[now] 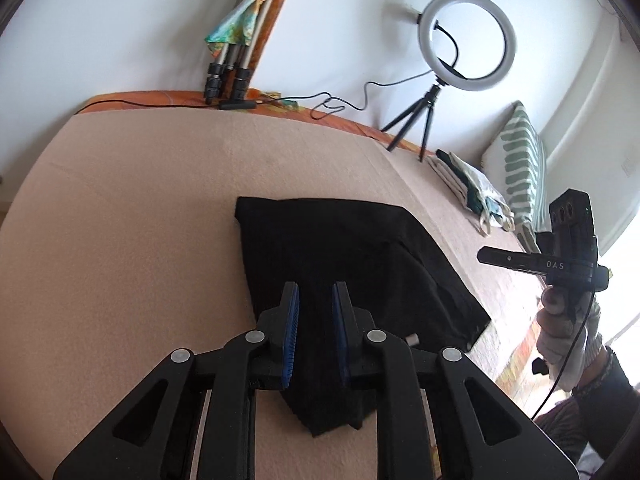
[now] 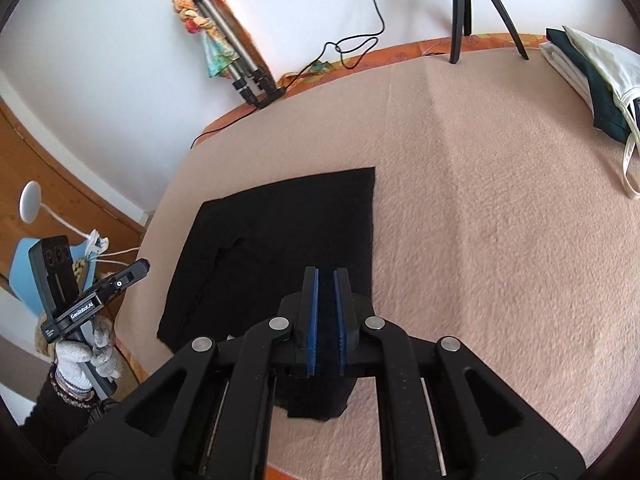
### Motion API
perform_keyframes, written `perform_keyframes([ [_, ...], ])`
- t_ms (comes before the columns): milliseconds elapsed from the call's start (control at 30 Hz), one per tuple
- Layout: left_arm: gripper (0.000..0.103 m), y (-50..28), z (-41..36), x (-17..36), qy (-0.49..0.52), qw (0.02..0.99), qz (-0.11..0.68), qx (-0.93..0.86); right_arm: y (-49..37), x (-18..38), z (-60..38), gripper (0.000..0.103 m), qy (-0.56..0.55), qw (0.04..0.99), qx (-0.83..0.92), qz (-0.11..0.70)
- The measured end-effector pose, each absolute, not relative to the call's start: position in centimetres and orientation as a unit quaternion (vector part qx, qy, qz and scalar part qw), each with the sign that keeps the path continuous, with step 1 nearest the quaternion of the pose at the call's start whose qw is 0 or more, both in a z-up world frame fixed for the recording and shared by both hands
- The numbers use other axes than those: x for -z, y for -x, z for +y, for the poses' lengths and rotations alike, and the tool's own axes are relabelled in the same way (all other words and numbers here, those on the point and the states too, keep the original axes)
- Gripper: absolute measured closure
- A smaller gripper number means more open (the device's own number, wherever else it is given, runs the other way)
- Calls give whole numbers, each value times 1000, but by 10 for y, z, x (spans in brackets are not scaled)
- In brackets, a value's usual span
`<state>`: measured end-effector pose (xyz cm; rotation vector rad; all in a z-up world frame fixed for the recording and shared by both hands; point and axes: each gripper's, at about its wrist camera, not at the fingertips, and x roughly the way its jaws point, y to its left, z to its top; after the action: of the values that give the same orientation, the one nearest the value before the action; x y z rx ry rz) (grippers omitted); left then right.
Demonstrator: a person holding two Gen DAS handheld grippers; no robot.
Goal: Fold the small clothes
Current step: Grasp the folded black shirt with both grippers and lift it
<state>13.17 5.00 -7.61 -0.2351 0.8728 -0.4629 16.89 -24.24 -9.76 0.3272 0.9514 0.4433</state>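
Observation:
A black garment (image 1: pixel 340 248) lies partly folded on the beige blanket (image 1: pixel 140 208). In the left wrist view, my left gripper (image 1: pixel 314 300) has blue pads with black cloth running between them, with a visible gap beside the pads; the cloth hangs down past the jaws. In the right wrist view, my right gripper (image 2: pixel 326 280) is shut on the near edge of the black garment (image 2: pixel 288 224), with cloth pinched between the blue pads and hanging below. The right gripper also shows in the left wrist view (image 1: pixel 560 260), and the left gripper shows at the left edge of the right wrist view (image 2: pixel 88 292).
A stack of folded clothes (image 2: pixel 592 76) lies at the blanket's far right. A ring light on a small tripod (image 1: pixel 464 52) stands at the far edge, with a cable trailing. A folded tripod (image 1: pixel 236 60) leans on the wall. A striped pillow (image 1: pixel 520 160) sits beyond the stack.

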Motion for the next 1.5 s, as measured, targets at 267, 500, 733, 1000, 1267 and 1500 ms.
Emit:
perform_keyframes([
  [267, 88, -108, 19, 100, 51, 840, 459, 284, -122, 109, -197, 95, -76, 840, -260, 470],
  [500, 88, -92, 24, 117, 28, 824, 485, 291, -116, 138, -208, 95, -49, 822, -244, 511],
  [733, 67, -108, 50, 94, 89, 831, 473, 281, -103, 115, -244, 55, -104, 837, -231, 485],
  [1000, 48, -167, 97, 102, 229, 819, 476, 224, -114, 139, -277, 41, -250, 796, -230, 501],
  [1267, 48, -203, 109, 125, 282, 796, 496, 201, -113, 169, -291, 41, -358, 746, -241, 507],
  [1500, 48, -228, 102, 133, 291, 790, 502, 198, -122, 170, -283, 48, -358, 746, -244, 506],
])
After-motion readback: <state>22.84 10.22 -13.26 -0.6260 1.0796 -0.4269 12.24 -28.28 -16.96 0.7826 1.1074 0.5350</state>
